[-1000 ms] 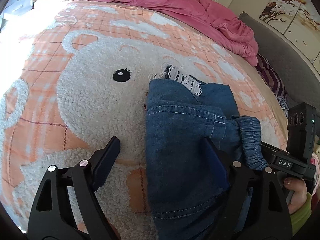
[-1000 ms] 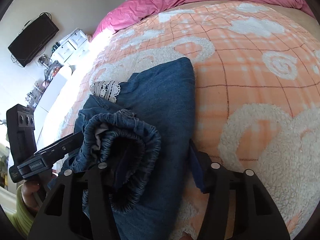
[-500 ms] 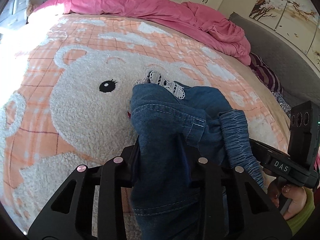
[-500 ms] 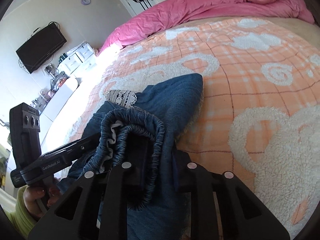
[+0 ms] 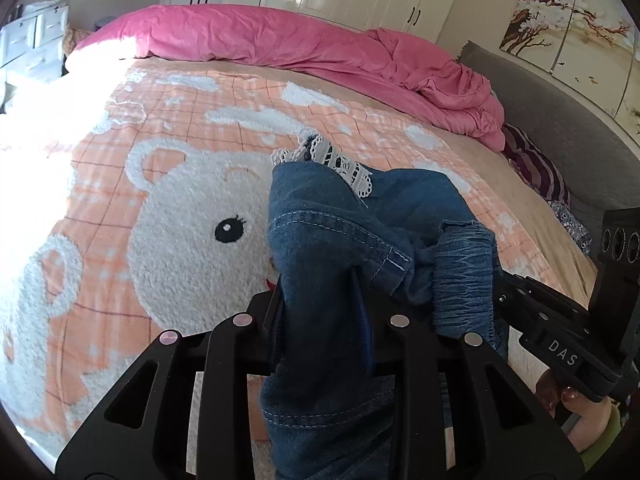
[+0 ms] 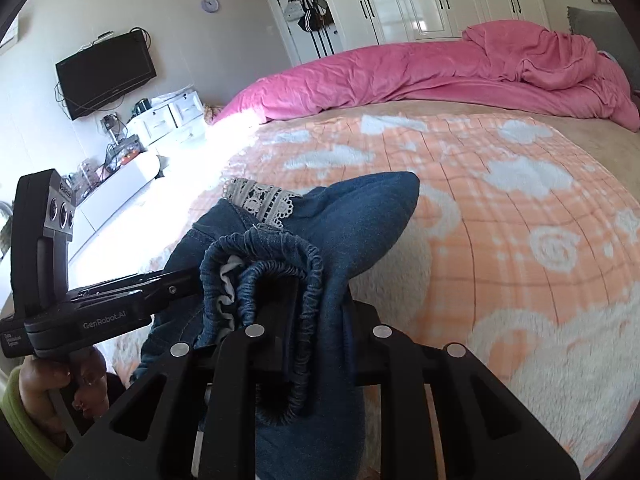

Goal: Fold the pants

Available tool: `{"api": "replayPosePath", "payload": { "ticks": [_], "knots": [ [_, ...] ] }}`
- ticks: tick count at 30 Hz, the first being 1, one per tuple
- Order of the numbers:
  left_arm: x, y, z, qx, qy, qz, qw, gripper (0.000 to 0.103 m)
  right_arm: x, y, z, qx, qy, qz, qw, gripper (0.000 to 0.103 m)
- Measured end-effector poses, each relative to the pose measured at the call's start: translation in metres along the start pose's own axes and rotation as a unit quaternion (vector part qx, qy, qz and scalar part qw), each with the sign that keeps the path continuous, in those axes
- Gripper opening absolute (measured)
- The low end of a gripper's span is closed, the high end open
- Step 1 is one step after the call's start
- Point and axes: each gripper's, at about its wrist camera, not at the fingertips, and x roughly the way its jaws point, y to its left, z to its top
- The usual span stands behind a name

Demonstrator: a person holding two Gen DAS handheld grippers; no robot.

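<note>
Left wrist view: close, angled down over the bed [image 5: 168, 92], wardrobes upper frame. Right wrist view: same aim, television upper left. Both share the denim pants [image 5: 320, 248] and pink duvet [image 6: 420, 76].

"das" on the right gripper [image 5: 505, 300]; "genrobot.ai" on the left gripper [image 6: 188, 280].

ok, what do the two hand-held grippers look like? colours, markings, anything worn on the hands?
Both are matte black plastic with cut-out linkage arms and silver round pivot pins. The left hand-held gripper has "GenRobot.AI" printed in white along its body and an upright block with three round lenses. The right hand-held gripper has a similar block and a "DAS" label. Both hands wear yellow-green sleeve cuffs; no cables visible.
</note>
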Motion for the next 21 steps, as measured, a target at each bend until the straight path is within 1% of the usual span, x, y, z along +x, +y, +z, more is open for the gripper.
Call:
{"api": "replayPosePath", "payload": {
  "ticks": [6,11,15,21],
  "knots": [
    [0.006,0.004,0.029,-0.001,-0.014,0.009,0.9999,0.021,0.014,-0.004,0.027,-0.010,-0.006,-0.002,1.000,0.017],
    [0.016,0.006,0.045,0.003,-0.019,0.019,0.9996,0.021,0.033,-0.007,0.048,-0.013,-0.010,-0.004,1.000,0.017],
    [0.028,0.010,0.054,0.006,-0.015,0.026,0.9995,0.021,0.049,-0.013,0.057,-0.011,-0.004,-0.007,1.000,0.017],
    [0.047,0.016,0.061,0.006,-0.006,0.031,0.9995,0.021,0.068,-0.024,0.060,0.006,0.011,-0.008,1.000,0.017]
  ]
}}
